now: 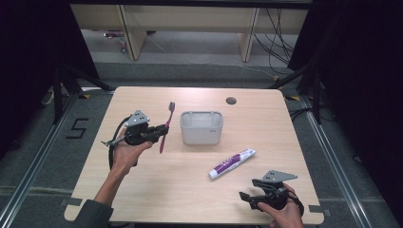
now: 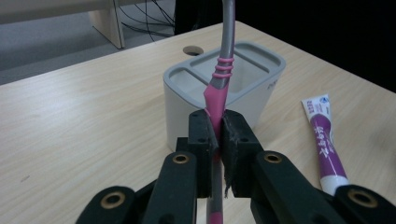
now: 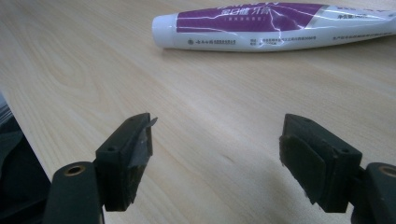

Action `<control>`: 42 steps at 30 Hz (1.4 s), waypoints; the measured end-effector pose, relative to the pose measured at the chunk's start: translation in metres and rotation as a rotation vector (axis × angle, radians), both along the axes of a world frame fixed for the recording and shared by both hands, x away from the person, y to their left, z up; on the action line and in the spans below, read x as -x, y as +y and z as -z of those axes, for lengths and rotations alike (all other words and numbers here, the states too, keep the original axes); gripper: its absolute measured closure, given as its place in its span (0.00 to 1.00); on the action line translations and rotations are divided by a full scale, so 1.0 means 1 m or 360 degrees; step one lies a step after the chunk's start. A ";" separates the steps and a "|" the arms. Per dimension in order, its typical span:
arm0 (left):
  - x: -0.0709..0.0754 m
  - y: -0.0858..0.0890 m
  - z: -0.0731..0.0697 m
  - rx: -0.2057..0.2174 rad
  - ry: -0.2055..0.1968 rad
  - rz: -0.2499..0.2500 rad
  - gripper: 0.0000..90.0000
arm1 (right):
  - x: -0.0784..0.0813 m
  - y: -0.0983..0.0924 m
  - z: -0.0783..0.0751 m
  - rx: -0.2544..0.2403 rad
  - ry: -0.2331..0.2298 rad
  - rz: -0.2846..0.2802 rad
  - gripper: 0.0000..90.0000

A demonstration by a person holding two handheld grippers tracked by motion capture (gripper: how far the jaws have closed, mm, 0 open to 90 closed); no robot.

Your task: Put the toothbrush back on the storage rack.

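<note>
A pink and grey toothbrush [image 1: 165,126] is clamped in my left gripper [image 1: 164,131], held above the table just left of the grey holder box [image 1: 201,127]. In the left gripper view the jaws pinch the toothbrush handle [image 2: 215,100], with the holder box [image 2: 243,70] right behind it. A purple and white toothpaste tube [image 1: 232,163] lies flat on the table in front of the box. My right gripper [image 1: 247,198] rests near the front right edge, jaws wide apart and empty; its own view shows the toothpaste tube [image 3: 275,25] lying beyond them.
The wooden table [image 1: 142,190] has a round cable hole [image 1: 231,100] at the back. Dark curtains and stand legs flank the table; a desk with cables stands beyond it.
</note>
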State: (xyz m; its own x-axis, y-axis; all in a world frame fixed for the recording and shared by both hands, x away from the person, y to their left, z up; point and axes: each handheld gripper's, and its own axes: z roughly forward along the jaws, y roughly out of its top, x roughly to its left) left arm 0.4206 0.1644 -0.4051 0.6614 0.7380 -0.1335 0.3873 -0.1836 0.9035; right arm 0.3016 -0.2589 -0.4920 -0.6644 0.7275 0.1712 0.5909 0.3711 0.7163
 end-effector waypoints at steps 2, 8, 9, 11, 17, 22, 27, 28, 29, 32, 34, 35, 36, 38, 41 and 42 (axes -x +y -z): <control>-0.001 -0.002 -0.001 0.0007 -0.0016 -0.0004 0.91 | 0.000 0.001 0.000 -0.0009 -0.0006 0.0006 0.29; -0.005 -0.008 -0.006 0.0083 -0.0056 -0.0041 0.91 | 0.000 0.001 0.000 -0.0011 -0.0006 0.0011 0.29; -0.005 -0.009 -0.007 0.0090 -0.0066 -0.0053 0.91 | 0.000 0.000 0.000 0.0000 0.0003 0.0002 0.29; -0.007 -0.011 -0.009 0.0116 -0.0079 -0.0064 0.91 | 0.000 0.000 0.000 0.0000 0.0000 -0.0001 0.29; -0.012 -0.014 -0.011 0.0176 -0.0086 -0.0100 0.91 | 0.000 0.001 0.000 -0.0019 0.0001 0.0004 0.29; -0.016 -0.016 -0.013 0.0189 -0.0104 -0.0122 0.91 | 0.001 0.002 0.000 -0.0038 0.0032 0.0015 0.29; -0.021 -0.021 -0.018 0.0195 -0.0120 -0.0139 0.91 | 0.001 0.002 0.000 -0.0039 0.0029 0.0014 0.29; -0.022 -0.022 -0.019 0.0197 -0.0120 -0.0137 0.91 | 0.001 0.002 -0.001 -0.0037 0.0026 0.0013 0.29; -0.023 -0.023 -0.020 0.0187 -0.0126 -0.0138 0.91 | 0.001 0.002 0.000 -0.0035 0.0025 0.0012 0.29; -0.025 -0.028 -0.023 0.0185 -0.0132 -0.0137 0.91 | 0.001 0.002 0.000 -0.0040 0.0031 0.0013 0.29; -0.028 -0.032 -0.025 0.0177 -0.0135 -0.0133 0.91 | 0.000 0.001 0.000 -0.0030 0.0011 0.0006 0.29; -0.029 -0.033 -0.025 0.0171 -0.0132 -0.0129 0.91 | 0.000 0.001 0.000 -0.0032 0.0013 0.0007 0.29; -0.030 -0.035 -0.026 0.0166 -0.0130 -0.0131 0.91 | 0.001 0.001 0.000 -0.0030 0.0014 0.0007 0.29; -0.033 -0.038 -0.027 0.0150 -0.0135 -0.0128 0.91 | 0.001 0.001 0.000 -0.0033 0.0011 0.0003 0.29; -0.037 -0.043 -0.029 0.0138 -0.0131 -0.0126 0.91 | 0.000 0.001 0.000 -0.0031 0.0013 0.0005 0.29; -0.038 -0.044 -0.030 0.0130 -0.0135 -0.0126 0.91 | 0.001 0.001 0.000 -0.0036 0.0025 0.0003 0.29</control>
State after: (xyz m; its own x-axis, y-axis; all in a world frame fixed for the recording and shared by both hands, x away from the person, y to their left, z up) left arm 0.4589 0.1200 -0.3754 0.6131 0.7772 -0.1416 0.3191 -0.0797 0.9444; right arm 0.3010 -0.2578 -0.4917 -0.6600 0.7247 0.1979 0.6029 0.3537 0.7151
